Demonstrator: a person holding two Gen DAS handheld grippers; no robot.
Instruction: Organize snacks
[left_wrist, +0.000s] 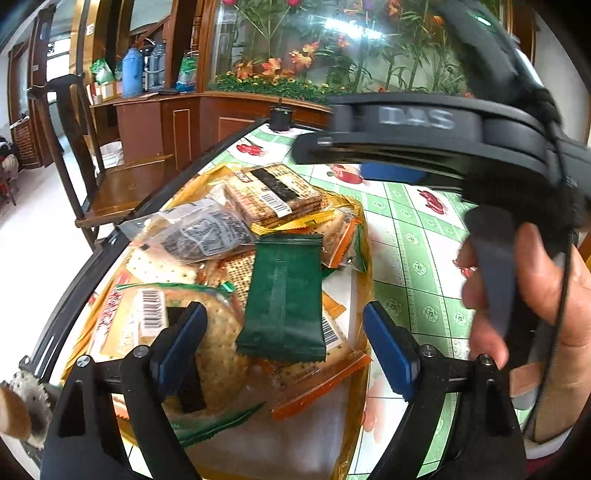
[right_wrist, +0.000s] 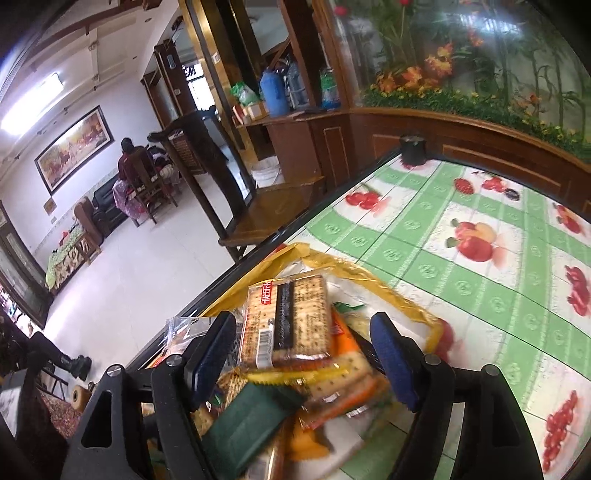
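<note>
A pile of snack packets lies in a shallow yellow tray (left_wrist: 364, 236) on the table. A dark green packet (left_wrist: 282, 295) lies on top of cracker packs (left_wrist: 273, 192). My left gripper (left_wrist: 284, 347) is open, its blue pads either side of the green packet, just above the pile. The right gripper's body (left_wrist: 424, 136) crosses above the table in the left wrist view, held by a hand. In the right wrist view my right gripper (right_wrist: 303, 354) is open over the pile, above a cracker pack (right_wrist: 288, 321) and the green packet (right_wrist: 247, 424).
The table has a green and white fruit-print cloth (right_wrist: 461, 258). A black cup (right_wrist: 413, 149) stands at its far edge. A wooden chair (left_wrist: 122, 184) stands beside the table's left edge. A wooden cabinet with flasks (left_wrist: 147, 107) is behind.
</note>
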